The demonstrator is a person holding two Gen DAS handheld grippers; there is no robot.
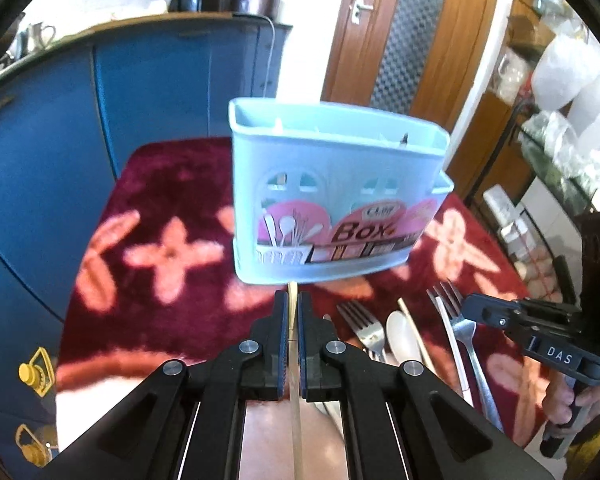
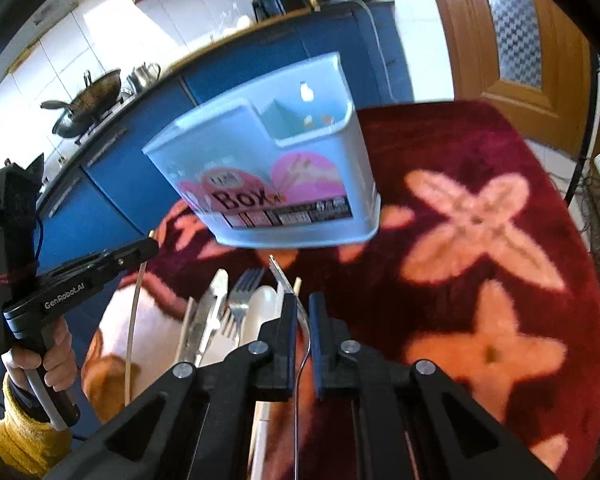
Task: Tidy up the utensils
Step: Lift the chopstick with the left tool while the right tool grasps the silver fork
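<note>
A light blue utensil holder [image 1: 332, 196] marked "Box" stands on the red flowered cloth [image 1: 160, 208]; it also shows in the right wrist view [image 2: 276, 168]. My left gripper [image 1: 293, 312] is shut on a pale chopstick [image 1: 296, 420], just short of the holder's base. In the right wrist view that gripper [image 2: 140, 252] holds the chopstick [image 2: 134, 320] clear of the cloth. My right gripper [image 2: 301, 308] has narrow jaws around a fork [image 2: 300, 344] whose tines point toward the holder. Forks [image 1: 364, 328], a white spoon [image 1: 402, 338] and a knife [image 2: 210, 308] lie in a pile.
Blue cabinets [image 1: 60, 128] stand behind the table, with a wok [image 2: 88, 104] on the counter. A wooden door [image 1: 404, 40] is at the back right. Shelves with bags [image 1: 560, 120] are on the right.
</note>
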